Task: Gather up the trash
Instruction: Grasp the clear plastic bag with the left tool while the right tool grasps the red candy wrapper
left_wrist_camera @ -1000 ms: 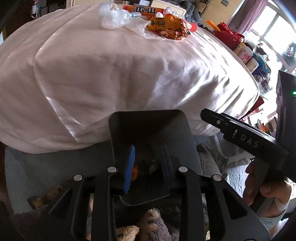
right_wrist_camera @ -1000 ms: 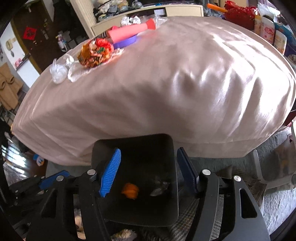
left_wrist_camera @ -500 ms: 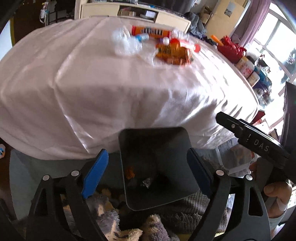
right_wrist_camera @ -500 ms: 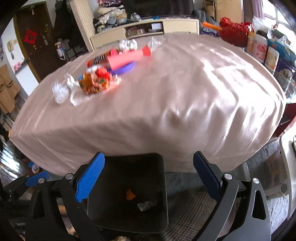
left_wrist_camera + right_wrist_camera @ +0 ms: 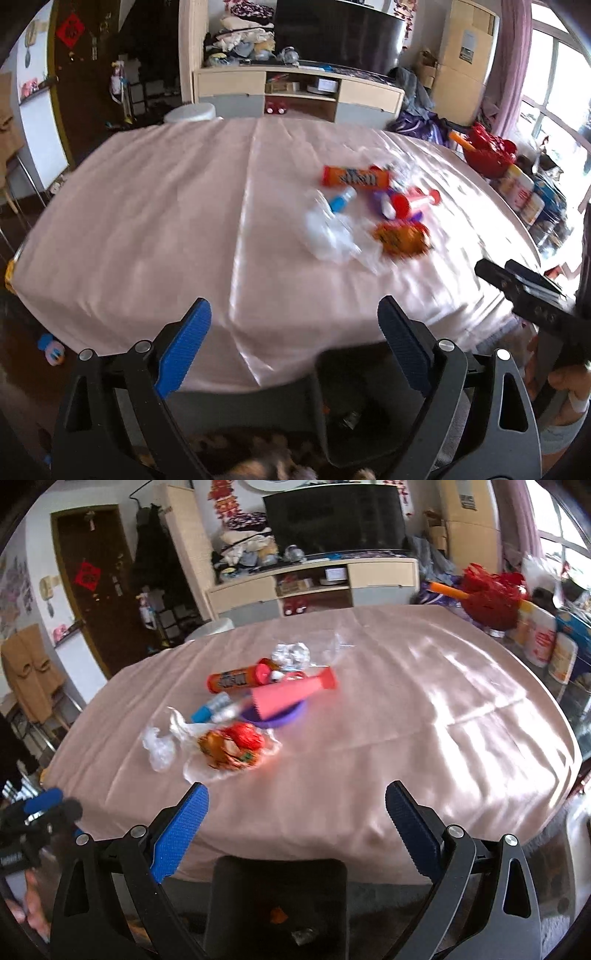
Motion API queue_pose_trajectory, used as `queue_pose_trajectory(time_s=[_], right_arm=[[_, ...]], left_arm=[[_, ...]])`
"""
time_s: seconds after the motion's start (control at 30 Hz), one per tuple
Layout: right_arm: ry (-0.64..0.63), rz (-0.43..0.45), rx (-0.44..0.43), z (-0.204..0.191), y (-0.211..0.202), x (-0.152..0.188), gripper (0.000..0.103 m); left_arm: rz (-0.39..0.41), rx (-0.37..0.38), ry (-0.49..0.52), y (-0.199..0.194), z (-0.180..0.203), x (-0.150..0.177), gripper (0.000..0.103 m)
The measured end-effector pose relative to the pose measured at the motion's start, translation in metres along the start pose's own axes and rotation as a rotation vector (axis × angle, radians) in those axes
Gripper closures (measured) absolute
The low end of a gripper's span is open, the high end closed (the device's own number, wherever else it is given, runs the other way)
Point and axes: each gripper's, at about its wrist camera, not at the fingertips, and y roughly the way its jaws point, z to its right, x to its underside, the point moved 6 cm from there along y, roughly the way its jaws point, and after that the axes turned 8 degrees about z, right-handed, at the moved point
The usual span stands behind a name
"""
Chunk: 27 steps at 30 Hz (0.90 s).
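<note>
Both the left hand-held gripper [image 5: 293, 345] and the right hand-held gripper [image 5: 297, 829] have their jaws spread wide apart, holding nothing. The trash [image 5: 236, 709] lies clustered on the cloth-covered desk [image 5: 406, 720]. A black bin [image 5: 277, 904] stands below the desk's near edge, with scraps inside.

black frames, blue ribbed pads [image 5: 183, 347], silver screws
</note>
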Motion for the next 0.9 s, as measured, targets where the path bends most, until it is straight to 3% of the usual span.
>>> queue_pose_trajectory(time_s=[0.1, 0.2, 0.27, 0.33, 0.6, 0.7, 0.9], right_arm=[[-0.011, -0.006, -0.028, -0.011, 0.012, -0.003, 0.007], [-0.031, -0.011, -0.043, -0.021, 0.027, -0.008, 0.018], [-0.033, -0.026, -0.059, -0.025, 0.037, -0.008, 0.031], [-0.036, -0.035, -0.064, -0.028, 0.046, -0.009, 0.034], [-0.027, -0.047, -0.076, -0.03, 0.07, -0.007, 0.035], [-0.023, -0.037, -0.085, -0.032, 0.073, -0.008, 0.036], [-0.015, -0.028, -0.127, -0.036, 0.068, -0.008, 0.063]], left_arm=[[0.001, -0.003, 0.003, 0.011, -0.005, -0.009, 0.017], [-0.01, 0.013, 0.014, 0.025, -0.004, -0.015, 0.022], [-0.024, 0.032, 0.024, 0.035, 0.0, -0.017, 0.033], [-0.037, 0.048, 0.041, 0.044, 0.003, -0.018, 0.042], [-0.065, 0.09, 0.069, 0.079, 0.012, -0.028, 0.047], [-0.083, 0.104, 0.077, 0.092, 0.015, -0.028, 0.055], [-0.119, 0.162, 0.08, 0.107, 0.022, -0.023, 0.079]])
